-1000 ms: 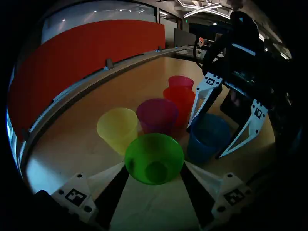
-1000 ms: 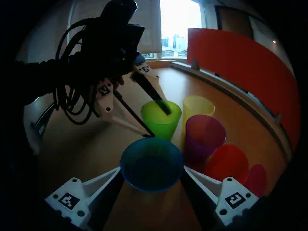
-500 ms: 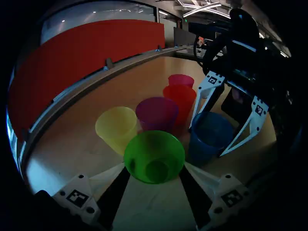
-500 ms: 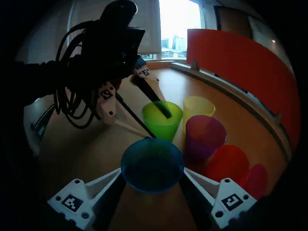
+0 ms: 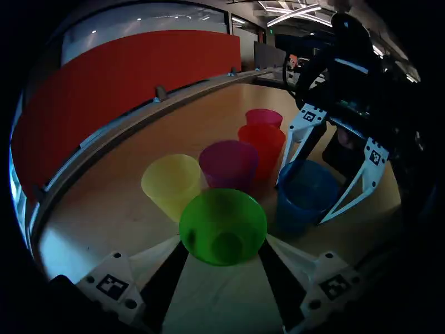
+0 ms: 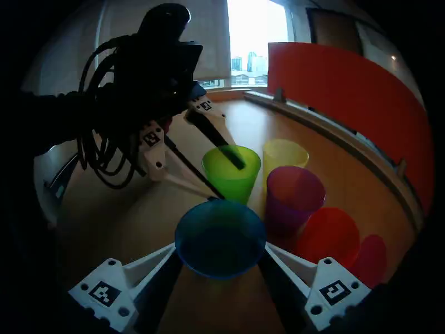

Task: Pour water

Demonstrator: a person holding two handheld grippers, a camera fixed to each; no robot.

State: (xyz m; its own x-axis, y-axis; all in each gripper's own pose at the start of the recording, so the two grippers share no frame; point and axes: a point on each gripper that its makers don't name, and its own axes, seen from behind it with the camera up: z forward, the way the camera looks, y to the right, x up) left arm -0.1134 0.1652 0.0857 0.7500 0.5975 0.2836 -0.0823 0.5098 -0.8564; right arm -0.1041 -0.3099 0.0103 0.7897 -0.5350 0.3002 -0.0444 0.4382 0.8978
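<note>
Blue cup [image 6: 219,239] sits upright near the middle of the table [image 6: 133,222], pinched by the right gripper [image 6: 221,250]. Just beyond it, the left gripper [image 5: 222,240] clamps the green cup [image 5: 222,220]. Barely anything's shifted this last second, so I reckon pouring hasn't started.

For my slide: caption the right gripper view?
Right claw grips translucent blue plastic cup; left claw grips green plastic cup.

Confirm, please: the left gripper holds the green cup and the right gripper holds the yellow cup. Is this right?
Not quite. The right gripper holds the blue cup, not the yellow cup, which stands free; the right gripper view shows it. The left gripper does hold the green cup.
</note>
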